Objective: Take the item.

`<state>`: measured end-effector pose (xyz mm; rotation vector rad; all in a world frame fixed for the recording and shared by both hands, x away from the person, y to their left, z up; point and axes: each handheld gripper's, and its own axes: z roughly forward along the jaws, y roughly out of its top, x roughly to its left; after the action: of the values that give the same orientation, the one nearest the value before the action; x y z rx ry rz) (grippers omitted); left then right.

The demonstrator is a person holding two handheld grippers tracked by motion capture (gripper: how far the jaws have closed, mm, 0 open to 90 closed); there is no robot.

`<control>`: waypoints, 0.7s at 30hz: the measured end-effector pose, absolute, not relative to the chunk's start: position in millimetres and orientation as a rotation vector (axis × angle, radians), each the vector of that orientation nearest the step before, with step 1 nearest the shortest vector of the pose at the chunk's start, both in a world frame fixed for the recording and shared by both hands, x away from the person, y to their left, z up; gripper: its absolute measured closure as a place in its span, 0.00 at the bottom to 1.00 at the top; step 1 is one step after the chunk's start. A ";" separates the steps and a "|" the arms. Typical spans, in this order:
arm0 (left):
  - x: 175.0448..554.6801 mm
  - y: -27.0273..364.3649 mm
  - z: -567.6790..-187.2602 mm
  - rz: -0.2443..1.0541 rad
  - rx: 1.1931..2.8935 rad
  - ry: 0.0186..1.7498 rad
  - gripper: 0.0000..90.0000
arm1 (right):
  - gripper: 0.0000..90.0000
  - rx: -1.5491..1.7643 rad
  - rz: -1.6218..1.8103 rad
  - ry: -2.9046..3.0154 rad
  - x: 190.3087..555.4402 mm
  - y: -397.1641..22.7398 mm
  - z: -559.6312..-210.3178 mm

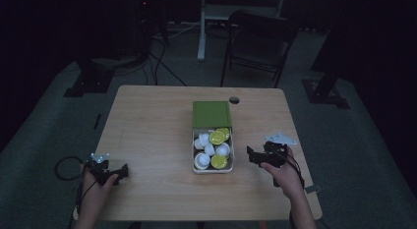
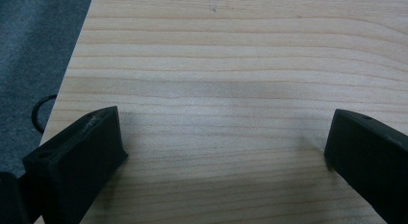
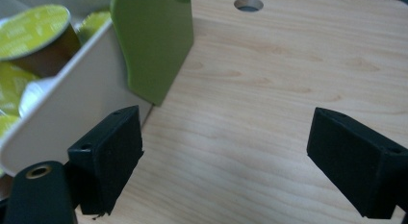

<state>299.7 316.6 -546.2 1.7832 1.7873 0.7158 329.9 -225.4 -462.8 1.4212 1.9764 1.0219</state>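
The left hand-held gripper [image 1: 109,172] is held low over the near left corner of the bench [image 1: 152,140], its jaws set wide apart with nothing between them; in the left gripper view only bare wood grain is seen between the two black jaws, and the bench edge with grey floor [image 2: 29,65] lies to the left. A black cable loop [image 1: 64,167] is seen trailing off the bench edge beside that hand. The right hand-held gripper [image 1: 263,156] is held at the near right, pointed leftward toward a white tray [image 1: 194,153], its jaws likewise spread apart and empty. In the right gripper view the tray's white wall [image 3: 72,113] is seen just beside the left-hand jaw, whether touching cannot be told. The tray is placed at the middle of the bench and is heaped with coffee capsules [image 1: 217,137], some with yellow-green lids, some white. A green sleeve [image 1: 211,114] is fitted over the tray's far end. A round hole [image 1: 234,100] is cut in the bench just right of the sleeve. A dark chair [image 1: 258,42] is seen on the floor beyond the far edge.
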 end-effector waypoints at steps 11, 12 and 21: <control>299.8 316.6 -546.3 0.717 1.782 1.787 0.00 | 0.13 1.393 1.091 1.968 334.8 -204.3 -448.3; 299.8 316.6 -546.3 0.716 1.782 1.786 0.00 | 0.13 1.382 1.098 1.967 335.5 -200.2 -445.9; 299.8 316.6 -546.3 0.717 1.783 1.786 0.00 | 0.13 1.329 1.135 1.984 337.6 -184.7 -435.8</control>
<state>299.8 316.6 -546.3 1.7825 1.7865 0.7166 337.6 -184.7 -435.8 1.3295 1.9845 1.1351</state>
